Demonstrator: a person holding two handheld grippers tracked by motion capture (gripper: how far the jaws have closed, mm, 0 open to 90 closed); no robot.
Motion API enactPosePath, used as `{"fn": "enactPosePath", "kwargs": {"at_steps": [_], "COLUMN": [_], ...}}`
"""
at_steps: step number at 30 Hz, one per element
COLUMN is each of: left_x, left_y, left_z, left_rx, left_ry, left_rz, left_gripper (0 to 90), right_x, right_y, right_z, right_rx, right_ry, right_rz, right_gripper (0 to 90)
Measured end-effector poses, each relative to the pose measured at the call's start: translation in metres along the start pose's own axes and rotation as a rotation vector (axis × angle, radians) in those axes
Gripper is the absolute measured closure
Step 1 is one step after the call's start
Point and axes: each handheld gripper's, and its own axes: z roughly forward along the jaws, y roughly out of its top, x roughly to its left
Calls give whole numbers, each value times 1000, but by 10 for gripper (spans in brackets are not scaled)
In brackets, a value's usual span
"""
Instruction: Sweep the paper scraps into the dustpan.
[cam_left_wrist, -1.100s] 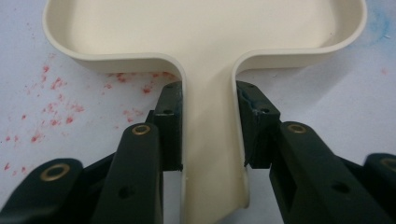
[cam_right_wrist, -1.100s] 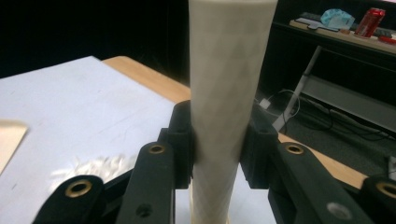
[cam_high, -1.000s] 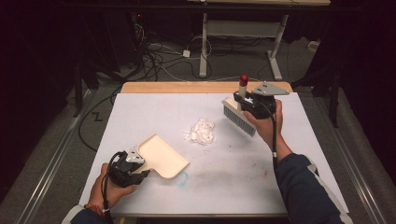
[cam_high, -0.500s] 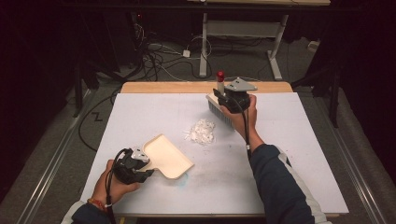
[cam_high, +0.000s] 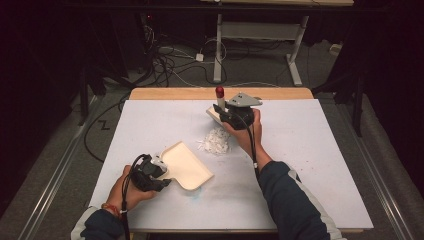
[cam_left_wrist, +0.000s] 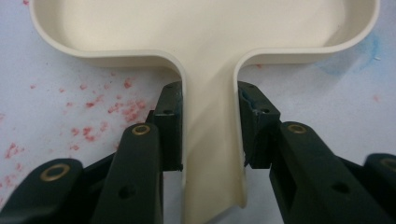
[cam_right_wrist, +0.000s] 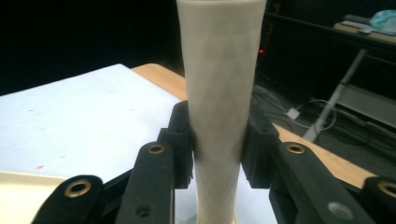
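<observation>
Left tongs (cam_left_wrist: 208, 135) clamping the handle of the cream dustpan (cam_high: 186, 167), pads pressing both sides of the narrow neck just below where the tray flares out. Right tongs (cam_right_wrist: 217, 149) squeezing the pale handle of the brush (cam_right_wrist: 219, 93), shaft standing upright between the pads. Holding the brush head (cam_high: 214, 114) at the far side of the desk (cam_high: 320, 165), just beyond the little heap of white scraps (cam_high: 215, 141). Resting the dustpan flat on the near left of the desk, open mouth turned toward the heap yet lying apart from it.

Looking like the start of a sweep: drawing the scraps toward the pan. Risking a scatter if the stroke comes too fast (light scraps fly easily), sending bits past the pan's sides. Risking a gap too: with the pan lip lifting off the desk, scraps sliding underneath rather than in. Pushing against the pan with the brush possibly twisting the slim handle within the left tongs. Smearing the faint red and blue specks (cam_left_wrist: 93, 112) on the desk surface while dragging across them.
</observation>
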Motion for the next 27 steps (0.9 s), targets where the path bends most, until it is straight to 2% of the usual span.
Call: {"fn": "enactPosePath", "kwargs": {"at_steps": [11, 21, 27], "left_x": [2, 2, 0], "left_y": [8, 13, 17], "left_z": [5, 8, 9], "left_rx": [20, 27, 28], "left_ry": [-3, -4, 1], "left_rz": [4, 4, 8], "left_gripper": [635, 634, 634], "right_x": [26, 49, 71], "right_y": [-7, -7, -3], "right_z": [-15, -23, -29], "right_rx": [-26, -42, -50], "right_ry": [76, 142, 208], "right_rz": [-8, -24, -33], "right_gripper": [686, 688, 694]}}
